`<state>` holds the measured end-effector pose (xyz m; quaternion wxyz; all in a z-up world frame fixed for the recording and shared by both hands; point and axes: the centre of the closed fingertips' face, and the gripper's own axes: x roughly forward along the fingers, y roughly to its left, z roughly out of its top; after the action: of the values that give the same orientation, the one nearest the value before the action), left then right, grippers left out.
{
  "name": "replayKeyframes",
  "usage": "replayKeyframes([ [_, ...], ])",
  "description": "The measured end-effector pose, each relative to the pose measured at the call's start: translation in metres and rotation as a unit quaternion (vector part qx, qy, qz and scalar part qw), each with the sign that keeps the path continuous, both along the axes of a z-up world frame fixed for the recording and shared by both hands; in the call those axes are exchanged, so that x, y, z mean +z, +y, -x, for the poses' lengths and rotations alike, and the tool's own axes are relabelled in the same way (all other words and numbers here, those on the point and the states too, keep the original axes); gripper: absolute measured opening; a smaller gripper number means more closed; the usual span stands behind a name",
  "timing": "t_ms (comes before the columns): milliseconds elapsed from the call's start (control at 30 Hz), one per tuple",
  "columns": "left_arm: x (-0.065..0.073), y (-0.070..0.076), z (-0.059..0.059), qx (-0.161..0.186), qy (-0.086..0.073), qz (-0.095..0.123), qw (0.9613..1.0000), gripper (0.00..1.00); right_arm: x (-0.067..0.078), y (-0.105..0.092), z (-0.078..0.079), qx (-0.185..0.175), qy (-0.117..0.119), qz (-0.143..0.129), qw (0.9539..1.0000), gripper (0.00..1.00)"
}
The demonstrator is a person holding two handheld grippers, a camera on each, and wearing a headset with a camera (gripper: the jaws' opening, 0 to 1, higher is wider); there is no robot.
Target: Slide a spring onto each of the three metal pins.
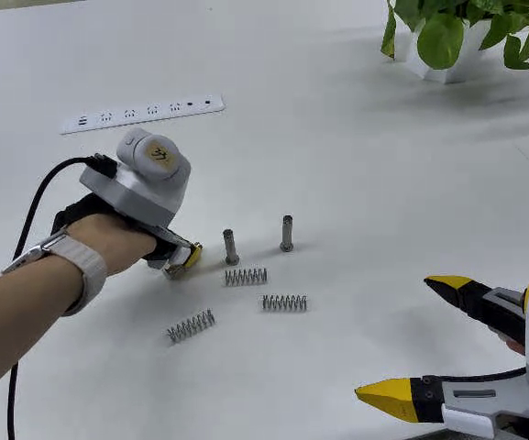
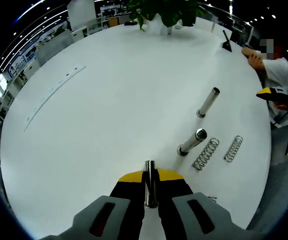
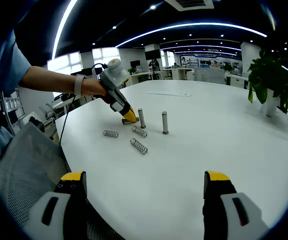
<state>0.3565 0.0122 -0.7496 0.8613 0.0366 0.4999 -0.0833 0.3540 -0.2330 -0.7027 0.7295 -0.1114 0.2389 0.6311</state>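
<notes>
Left gripper view reveals what the head view hides: the left gripper (image 2: 150,172) is clamped on a metal pin (image 2: 149,189). Head view shows two upright pins (image 1: 231,247) (image 1: 287,233), three springs (image 1: 246,276) (image 1: 284,302) (image 1: 191,325) lying near them, and the right gripper (image 1: 392,336), jaws wide apart.

Three springs (image 1: 246,276), three metal pins (image 1: 230,247), one power strip (image 1: 142,114), one plant (image 1: 466,27).

Bench (image 3: 223,140), white. Left pin (image 3: 142,118) and right pin (image 3: 164,123), both upright. Springs lying flat: left spring (image 3: 110,133), middle spring (image 3: 139,131), near spring (image 3: 138,146). Left gripper (image 3: 130,118), tip down at the bench. Right gripper (image 3: 144,195), jaws wide apart.
</notes>
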Motion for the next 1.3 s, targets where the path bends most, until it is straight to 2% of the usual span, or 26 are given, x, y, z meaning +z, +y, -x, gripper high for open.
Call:
replayKeyframes([
  [100,0.005,0.002,0.0,0.012,-0.017,0.011,0.9997,0.08,0.0,0.001,0.002,0.003,0.001,0.0,1.0,0.99],
  [200,0.011,0.003,0.001,0.017,-0.03,0.014,0.9993,0.08,-0.001,0.002,0.003,0.005,0.001,0.0,1.0,0.99],
  [600,0.029,0.001,0.009,0.03,-0.064,0.023,0.9972,0.08,0.0,0.004,0.005,0.011,0.003,0.001,0.9999,0.99],
  [800,0.033,0.001,0.012,0.034,-0.078,0.021,0.9962,0.08,-0.001,0.005,0.007,0.014,0.005,0.004,0.9999,0.99],
  [1167,0.033,0.004,0.016,0.045,-0.081,0.022,0.9954,0.08,0.0,0.009,0.008,0.019,0.006,0.002,0.9998,0.98],
  [1233,0.034,0.007,0.017,0.044,-0.088,0.017,0.995,0.08,0.0,0.009,0.008,0.02,0.005,0.002,0.9998,0.98],
  [1300,0.034,0.009,0.018,0.046,-0.088,0.02,0.9949,0.08,0.0,0.01,0.008,0.019,0.006,0.001,0.9998,0.98],
])
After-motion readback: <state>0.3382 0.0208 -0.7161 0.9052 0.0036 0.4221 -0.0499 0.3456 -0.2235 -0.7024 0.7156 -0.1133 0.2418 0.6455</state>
